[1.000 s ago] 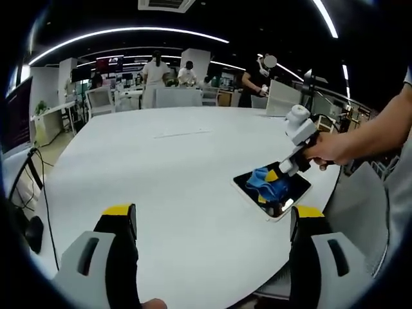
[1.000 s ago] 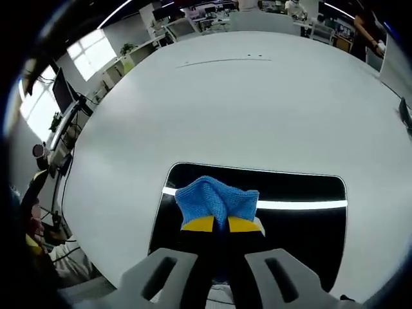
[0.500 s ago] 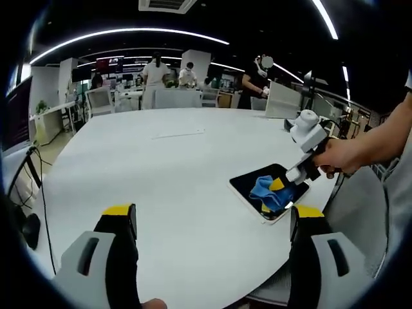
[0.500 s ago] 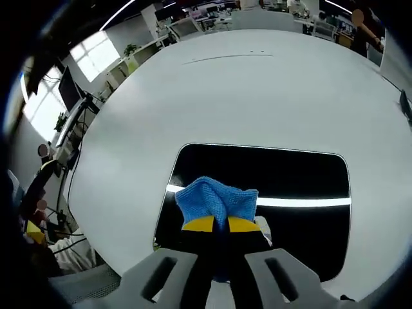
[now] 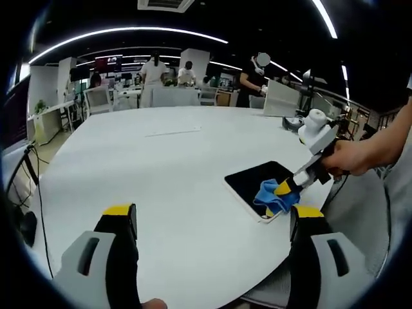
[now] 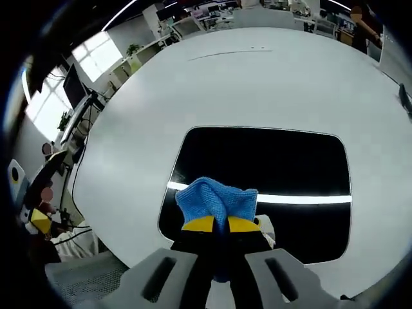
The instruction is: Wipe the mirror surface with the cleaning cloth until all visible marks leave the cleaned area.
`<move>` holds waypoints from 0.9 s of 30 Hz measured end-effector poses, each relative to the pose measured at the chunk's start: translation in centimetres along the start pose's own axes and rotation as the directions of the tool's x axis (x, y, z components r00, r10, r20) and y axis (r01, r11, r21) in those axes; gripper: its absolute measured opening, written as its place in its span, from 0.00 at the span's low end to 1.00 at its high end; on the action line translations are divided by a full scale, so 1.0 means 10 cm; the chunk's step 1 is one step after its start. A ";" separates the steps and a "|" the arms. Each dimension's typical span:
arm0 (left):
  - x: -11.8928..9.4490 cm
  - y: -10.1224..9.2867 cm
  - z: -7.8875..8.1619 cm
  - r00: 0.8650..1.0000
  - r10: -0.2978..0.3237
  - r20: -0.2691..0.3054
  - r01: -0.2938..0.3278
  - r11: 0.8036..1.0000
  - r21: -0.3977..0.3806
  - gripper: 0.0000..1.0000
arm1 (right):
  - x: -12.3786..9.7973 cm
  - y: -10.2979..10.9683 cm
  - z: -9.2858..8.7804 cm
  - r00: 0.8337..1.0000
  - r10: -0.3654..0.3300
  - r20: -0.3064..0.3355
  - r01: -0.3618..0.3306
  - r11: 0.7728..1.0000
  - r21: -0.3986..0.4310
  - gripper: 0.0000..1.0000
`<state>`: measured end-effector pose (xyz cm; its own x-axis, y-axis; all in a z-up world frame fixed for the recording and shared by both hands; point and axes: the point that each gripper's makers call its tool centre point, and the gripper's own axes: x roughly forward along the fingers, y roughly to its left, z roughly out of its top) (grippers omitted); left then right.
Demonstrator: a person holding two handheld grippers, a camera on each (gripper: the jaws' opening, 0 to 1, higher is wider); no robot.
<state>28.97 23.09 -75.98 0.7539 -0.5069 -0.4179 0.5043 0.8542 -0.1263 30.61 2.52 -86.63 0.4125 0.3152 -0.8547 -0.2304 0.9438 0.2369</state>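
While the blue cleaning cloth (image 6: pixel 217 201) sits bunched on the near edge of the dark mirror (image 6: pixel 270 167), the right claw (image 6: pixel 215 224) pinches it between yellow-tipped jaws pressed close together. The mirror lies flat near the rim of the round white desk (image 6: pixel 212 90), a bright strip of ceiling light reflected across its glass. Seen from the left gripper view, a person's hand (image 5: pixel 344 158) grips the right claw (image 5: pixel 288 187) and angles it down from the right onto the cloth (image 5: pixel 275 196), at the mirror's (image 5: pixel 254 182) corner nearest the desk's (image 5: pixel 161 174) edge. The left claw (image 5: pixel 209 222) hovers over the desk with its jaws spread wide, gripping nothing, well apart from the mirror. Beyond the desk, that view takes in people standing (image 5: pixel 154 74) among office desks under strip lights; the right gripper view instead catches windows (image 6: pixel 96 58) and cables beside the desk.
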 end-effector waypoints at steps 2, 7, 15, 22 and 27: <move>0.00 -0.02 0.03 1.000 -0.002 0.004 0.002 1.000 0.000 0.98 | 0.00 0.00 -0.01 1.000 0.004 0.001 -0.004 1.000 -0.001 0.00; 0.00 -0.03 0.01 1.000 -0.005 -0.002 0.005 1.000 0.007 0.98 | -0.02 0.02 -0.04 1.000 0.013 -0.006 -0.013 1.000 0.001 0.00; -0.05 -0.02 0.02 1.000 0.012 0.005 -0.012 1.000 0.016 0.95 | -0.05 0.04 -0.12 0.999 0.029 -0.013 -0.029 0.999 0.029 0.00; -0.08 0.01 0.07 1.000 0.015 0.017 -0.015 1.000 -0.022 0.98 | -0.07 0.06 -0.18 0.999 0.037 -0.022 -0.037 0.999 0.004 0.00; -0.09 0.02 0.08 1.000 0.019 0.021 -0.019 1.000 -0.022 0.99 | -0.07 0.08 -0.19 0.999 0.030 -0.031 -0.030 1.000 -0.005 0.00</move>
<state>28.69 23.58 -74.93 0.7720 -0.4928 -0.4014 0.4809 0.8658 -0.1380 28.43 2.87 -86.70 0.3782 0.3405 -0.8608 -0.2477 0.9332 0.2603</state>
